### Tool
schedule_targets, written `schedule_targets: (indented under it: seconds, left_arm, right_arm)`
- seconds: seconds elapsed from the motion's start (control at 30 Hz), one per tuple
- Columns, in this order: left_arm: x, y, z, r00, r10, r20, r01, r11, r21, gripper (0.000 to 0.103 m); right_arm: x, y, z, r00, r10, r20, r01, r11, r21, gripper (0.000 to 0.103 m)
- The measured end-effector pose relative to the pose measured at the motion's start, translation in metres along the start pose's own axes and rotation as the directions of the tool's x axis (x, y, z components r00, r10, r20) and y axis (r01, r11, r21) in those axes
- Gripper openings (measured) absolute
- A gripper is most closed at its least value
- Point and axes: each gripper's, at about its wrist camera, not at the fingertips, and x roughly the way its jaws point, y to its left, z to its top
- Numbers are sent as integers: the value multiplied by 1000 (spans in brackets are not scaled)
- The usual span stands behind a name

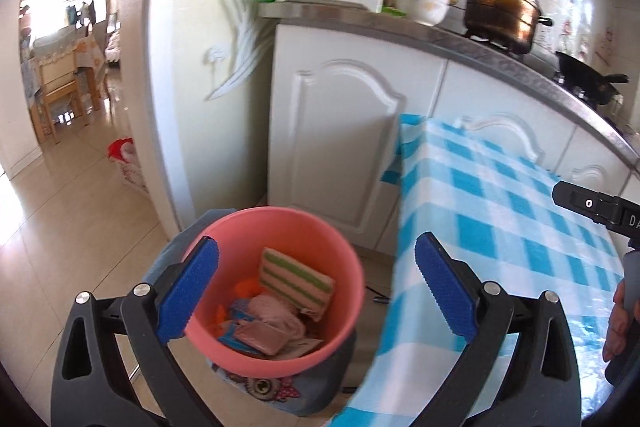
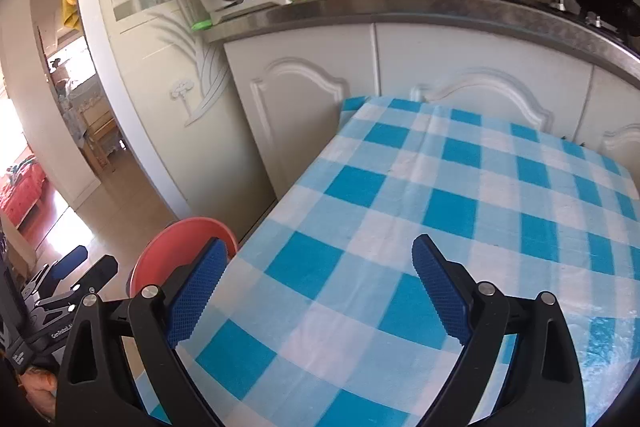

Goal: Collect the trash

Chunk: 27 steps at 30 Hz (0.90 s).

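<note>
Trash already fills the round pink plastic bin (image 1: 276,291) directly below the left tongs (image 1: 316,291), spread empty; right tongs (image 2: 320,291) gape, empty, over the blue-checked tabletop (image 2: 460,195).

One pink bin (image 1: 276,227), two tools (open), one pot (image 1: 502,9)

Glossy plastic bin (image 1: 340,239); smooth checked tablecloth (image 2: 440,187).
</note>
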Motion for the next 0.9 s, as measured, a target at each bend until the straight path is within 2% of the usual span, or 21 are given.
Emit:
schedule_targets:
  seconds: [0.23,0.43,0.63,0.73,0.9]
  left_arm:
    - [-26,-62,17,994,-108,3,107,991,85,99]
    - [-63,-116,29,984,-168,53,156,972,176,99]
    - [-98,-170,32,959,-274,73,248,935,253,99]
    - [-111,-197,28,946,-318,65,287,914,286,99]
    - [-126,-228,18,912,-408,38,382,879,286,99]
  right_arm:
    - [-71,-46,-4,985,-127,116,121,991,51,96]
    - [-138,-85,-7,944,-249,218,225,966,129,97]
    - [-203,-115,-16,875,-369,314,317,926,203,97]
    - [-232,-124,-24,833,-427,351,365,902,232,97]
    - [-276,-137,-41,755,-519,401,435,854,286,98]
